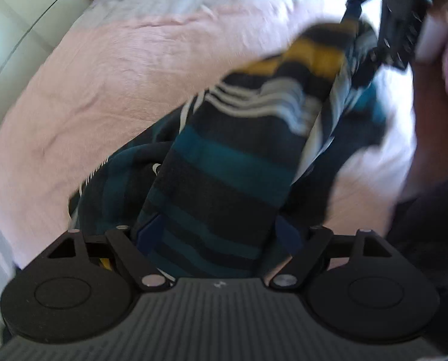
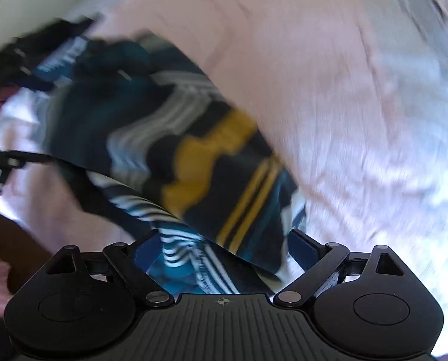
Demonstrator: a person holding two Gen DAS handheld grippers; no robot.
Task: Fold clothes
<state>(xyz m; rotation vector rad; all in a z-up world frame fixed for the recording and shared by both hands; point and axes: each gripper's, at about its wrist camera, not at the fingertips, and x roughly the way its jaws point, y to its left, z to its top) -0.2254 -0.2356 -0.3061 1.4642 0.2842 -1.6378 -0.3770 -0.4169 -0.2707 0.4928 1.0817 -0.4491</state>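
Observation:
A striped garment (image 1: pixel 224 162), dark navy with teal, white and mustard bands, hangs stretched between both grippers above a pink bed sheet (image 1: pixel 88 96). My left gripper (image 1: pixel 214 240) is shut on one end of it; the cloth hides the fingertips. My right gripper (image 2: pixel 220 249) is shut on the other end of the garment (image 2: pixel 193 150). The right gripper also shows at the top right of the left wrist view (image 1: pixel 401 18), and the left gripper shows at the left edge of the right wrist view (image 2: pixel 1 60). Both views are motion-blurred.
The pink sheet (image 2: pixel 329 90) covers the bed under the garment. A white wardrobe or wall (image 1: pixel 10 30) stands at the far left. The person's arm (image 1: pixel 428 138) is at the right. A brown floor patch (image 2: pixel 10 240) lies at the lower left.

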